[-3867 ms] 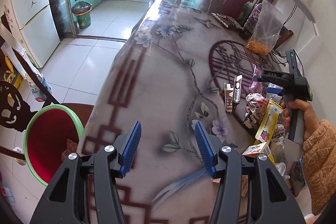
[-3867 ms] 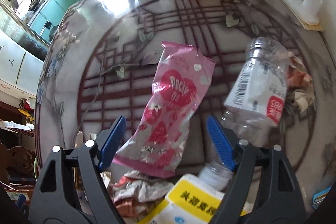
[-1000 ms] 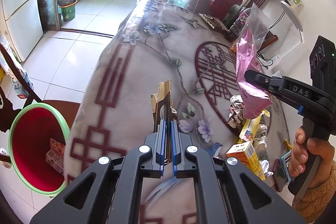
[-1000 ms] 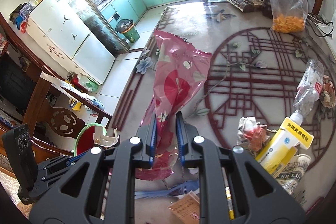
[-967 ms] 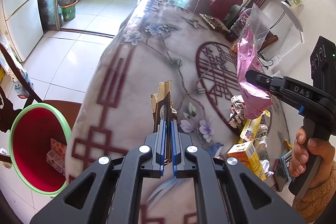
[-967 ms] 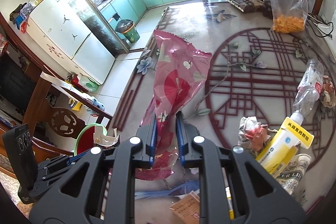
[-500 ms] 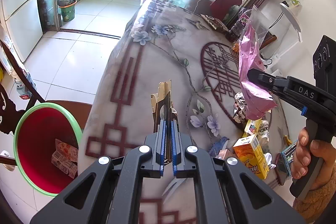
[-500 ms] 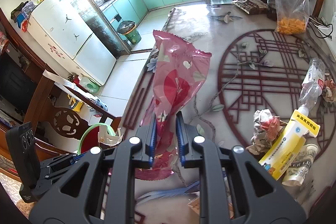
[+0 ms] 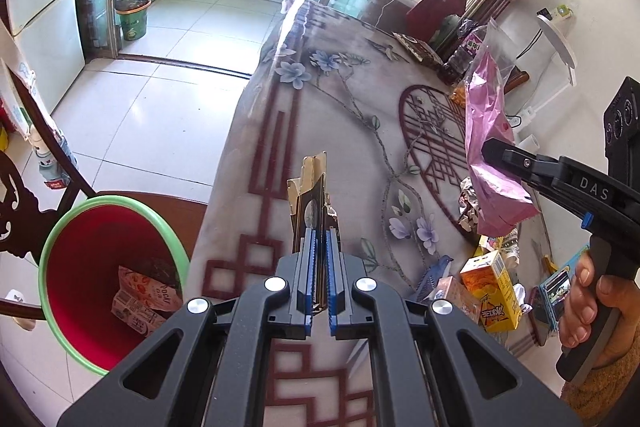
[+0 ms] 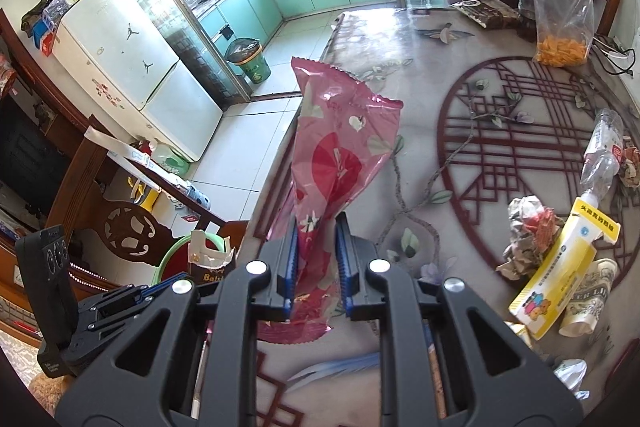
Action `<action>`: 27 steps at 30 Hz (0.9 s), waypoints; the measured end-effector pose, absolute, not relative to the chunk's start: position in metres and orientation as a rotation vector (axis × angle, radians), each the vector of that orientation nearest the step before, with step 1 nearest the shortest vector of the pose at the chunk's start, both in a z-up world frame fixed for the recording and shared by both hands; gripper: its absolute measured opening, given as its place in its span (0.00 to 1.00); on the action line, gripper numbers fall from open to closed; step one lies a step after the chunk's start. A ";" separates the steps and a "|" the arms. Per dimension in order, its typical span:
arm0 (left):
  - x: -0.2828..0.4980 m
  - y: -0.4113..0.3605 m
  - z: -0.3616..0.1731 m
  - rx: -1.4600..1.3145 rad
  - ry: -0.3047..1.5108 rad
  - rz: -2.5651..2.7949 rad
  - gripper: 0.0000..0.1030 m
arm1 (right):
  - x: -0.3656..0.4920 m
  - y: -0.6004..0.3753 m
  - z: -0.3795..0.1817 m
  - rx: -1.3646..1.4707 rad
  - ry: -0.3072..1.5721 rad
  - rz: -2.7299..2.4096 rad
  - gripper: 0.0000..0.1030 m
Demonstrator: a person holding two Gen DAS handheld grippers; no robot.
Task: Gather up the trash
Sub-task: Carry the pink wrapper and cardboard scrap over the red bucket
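My left gripper (image 9: 319, 239) is shut on a flattened brown and gold carton (image 9: 311, 195), held above the table's left edge. A red bin with a green rim (image 9: 52, 239) stands on the floor to its lower left, with snack wrappers inside. My right gripper (image 10: 316, 227) is shut on a pink Pocky wrapper (image 10: 340, 151), held upright above the table; this wrapper also shows in the left wrist view (image 9: 490, 163). The left gripper with its carton (image 10: 208, 267) shows at lower left in the right wrist view.
Trash lies on the patterned table (image 9: 328, 115): crumpled paper (image 10: 528, 231), a yellow and white box (image 10: 564, 267), a clear plastic bottle (image 10: 604, 151), an orange carton (image 9: 490, 291). A bag of orange snacks (image 10: 560, 11) stands at the back. A wooden chair (image 10: 128, 227) is beside the bin.
Both grippers have shifted left toward the table edge and the bin, each still holding its item. The bin now shows more of its inside.
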State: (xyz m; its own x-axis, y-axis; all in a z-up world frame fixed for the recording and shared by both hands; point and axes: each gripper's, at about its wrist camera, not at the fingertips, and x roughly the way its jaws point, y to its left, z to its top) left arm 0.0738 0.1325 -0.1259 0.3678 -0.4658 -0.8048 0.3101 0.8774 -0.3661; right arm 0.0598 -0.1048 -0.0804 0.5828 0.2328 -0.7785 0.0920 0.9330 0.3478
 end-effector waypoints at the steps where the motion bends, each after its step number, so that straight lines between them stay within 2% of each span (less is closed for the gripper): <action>1: 0.074 0.134 -0.126 -0.163 1.086 -0.499 0.02 | 0.060 -0.101 -0.081 0.370 0.953 0.086 0.17; 27: 0.068 0.221 -0.137 -0.235 1.075 -0.336 0.02 | 0.073 -0.012 -0.068 0.268 0.947 0.210 0.17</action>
